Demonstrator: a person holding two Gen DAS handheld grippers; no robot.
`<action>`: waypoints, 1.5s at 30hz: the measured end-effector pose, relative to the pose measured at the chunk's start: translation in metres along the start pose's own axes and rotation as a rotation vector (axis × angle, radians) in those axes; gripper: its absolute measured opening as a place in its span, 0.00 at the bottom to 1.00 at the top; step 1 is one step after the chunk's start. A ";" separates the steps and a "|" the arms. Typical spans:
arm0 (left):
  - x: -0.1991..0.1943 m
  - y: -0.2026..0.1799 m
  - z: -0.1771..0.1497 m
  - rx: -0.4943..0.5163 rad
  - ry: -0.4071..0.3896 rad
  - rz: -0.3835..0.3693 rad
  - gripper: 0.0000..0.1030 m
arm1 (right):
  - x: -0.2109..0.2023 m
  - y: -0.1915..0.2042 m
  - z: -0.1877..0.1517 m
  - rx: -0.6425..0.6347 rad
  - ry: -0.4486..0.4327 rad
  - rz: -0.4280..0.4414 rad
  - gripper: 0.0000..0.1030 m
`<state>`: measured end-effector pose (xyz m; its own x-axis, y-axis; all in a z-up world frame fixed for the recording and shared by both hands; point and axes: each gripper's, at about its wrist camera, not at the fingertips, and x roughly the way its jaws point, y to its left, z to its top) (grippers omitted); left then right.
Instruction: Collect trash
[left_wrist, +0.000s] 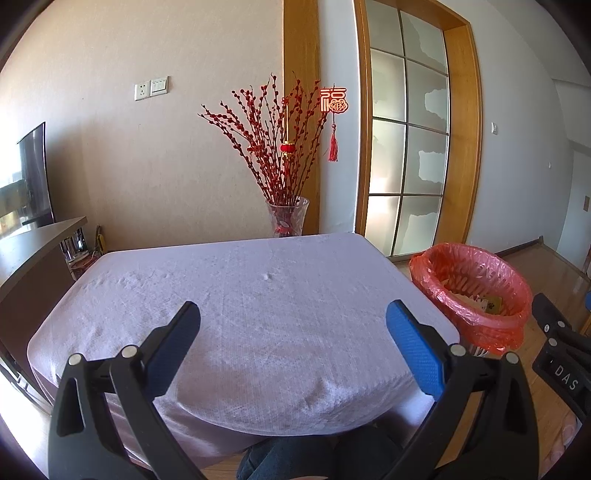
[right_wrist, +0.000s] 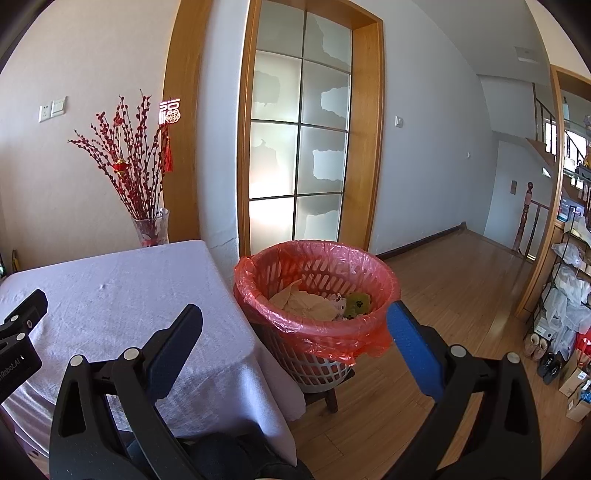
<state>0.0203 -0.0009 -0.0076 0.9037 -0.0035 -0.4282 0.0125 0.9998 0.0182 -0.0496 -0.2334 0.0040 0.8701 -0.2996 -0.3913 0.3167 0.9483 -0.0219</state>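
Note:
A white basket lined with a red plastic bag (right_wrist: 317, 291) stands on a low stool to the right of the table; crumpled beige paper (right_wrist: 306, 302) and a green wrapper (right_wrist: 356, 302) lie inside it. The same basket (left_wrist: 472, 291) shows at the right in the left wrist view. My left gripper (left_wrist: 291, 317) hangs open over the near part of the table's lavender cloth (left_wrist: 240, 288), nothing between its fingers. My right gripper (right_wrist: 295, 321) is open too, just in front of the basket's near rim, empty. No loose trash shows on the cloth.
A glass vase of red branches (left_wrist: 286, 218) stands behind the table's far edge. A brown cabinet with a TV (left_wrist: 33, 177) is on the left. Wooden floor (right_wrist: 443, 280) opens to the right, with shelves, bags and shoes (right_wrist: 554, 354) along the right wall.

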 end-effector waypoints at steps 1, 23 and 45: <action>0.000 0.000 0.000 -0.001 -0.001 0.000 0.96 | 0.000 0.000 0.000 0.000 0.001 0.000 0.96; 0.001 0.001 0.001 -0.008 0.006 0.000 0.96 | 0.009 0.000 -0.002 0.002 0.042 0.002 0.96; 0.003 0.000 -0.003 -0.006 0.013 -0.001 0.96 | 0.009 0.001 -0.002 0.003 0.042 0.000 0.96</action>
<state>0.0220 -0.0013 -0.0113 0.8980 -0.0041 -0.4399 0.0106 0.9999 0.0123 -0.0421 -0.2348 -0.0015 0.8537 -0.2945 -0.4294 0.3176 0.9480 -0.0188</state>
